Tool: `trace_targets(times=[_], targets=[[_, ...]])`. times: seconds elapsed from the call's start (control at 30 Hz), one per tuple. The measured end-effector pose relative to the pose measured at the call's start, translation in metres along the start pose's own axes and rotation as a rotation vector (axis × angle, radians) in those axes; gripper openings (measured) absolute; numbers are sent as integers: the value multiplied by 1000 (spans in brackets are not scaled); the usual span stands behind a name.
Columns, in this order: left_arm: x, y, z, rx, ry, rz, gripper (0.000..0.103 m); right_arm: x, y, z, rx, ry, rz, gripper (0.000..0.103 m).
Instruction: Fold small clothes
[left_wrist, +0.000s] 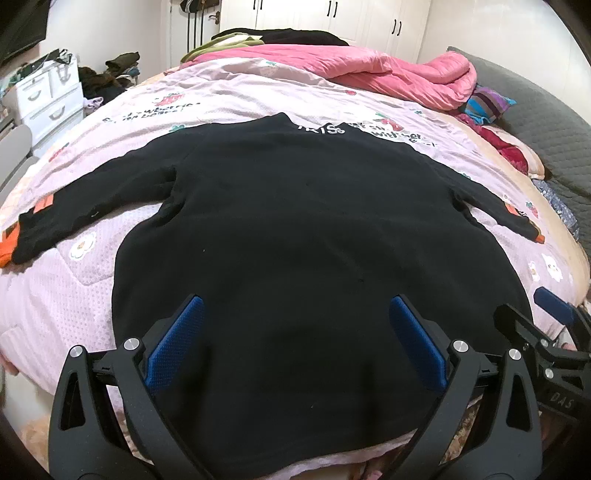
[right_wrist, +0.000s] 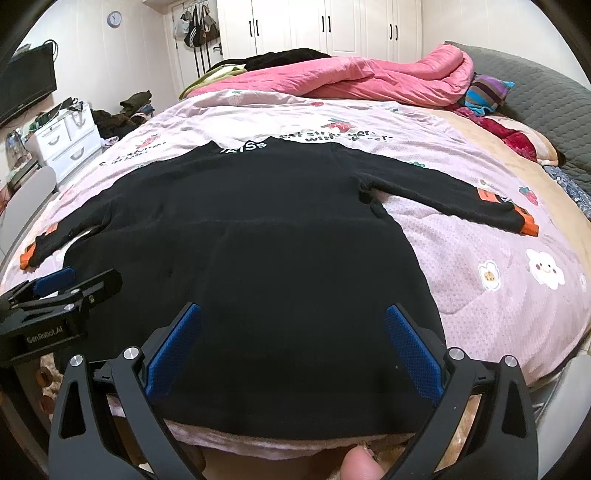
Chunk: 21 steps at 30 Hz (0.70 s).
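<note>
One black sweater (left_wrist: 295, 229) is spread flat on the pink quilt (left_wrist: 229, 92) of the bed, hem at the near edge, collar toward the far edge, both sleeves laid out toward the side edges. The left gripper (left_wrist: 295, 343) is held above the hem with its jaws wide apart, nothing between them. The right gripper (right_wrist: 293, 350) is likewise held spread and empty over the hem, just beside the left one.

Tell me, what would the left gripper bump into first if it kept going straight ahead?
Probably the black sweater. The left gripper is open and points across the sweater's lower body toward its collar, low over the pink bedspread. Exact height above the fabric is hard to judge.
</note>
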<state>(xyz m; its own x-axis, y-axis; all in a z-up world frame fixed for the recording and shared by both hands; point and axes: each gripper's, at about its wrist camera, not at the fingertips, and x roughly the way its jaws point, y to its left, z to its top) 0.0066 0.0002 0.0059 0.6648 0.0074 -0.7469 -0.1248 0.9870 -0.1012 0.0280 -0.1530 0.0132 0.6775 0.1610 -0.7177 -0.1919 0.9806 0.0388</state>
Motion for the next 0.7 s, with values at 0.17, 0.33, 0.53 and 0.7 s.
trace_targets(times=[0.17, 0.33, 0.53, 0.7], targets=[[2, -7, 10, 2, 1, 8, 94, 3, -1, 13, -2, -6, 0, 99], [3, -10, 21, -15, 8, 5, 94, 4, -4, 26, 3, -17, -3, 99], [9, -12, 35, -25, 21, -2, 94, 6, -7, 40, 8, -30, -10, 99], [13, -17, 55, -29, 26, -6, 94, 10, -11, 54, 15, -43, -14, 99]])
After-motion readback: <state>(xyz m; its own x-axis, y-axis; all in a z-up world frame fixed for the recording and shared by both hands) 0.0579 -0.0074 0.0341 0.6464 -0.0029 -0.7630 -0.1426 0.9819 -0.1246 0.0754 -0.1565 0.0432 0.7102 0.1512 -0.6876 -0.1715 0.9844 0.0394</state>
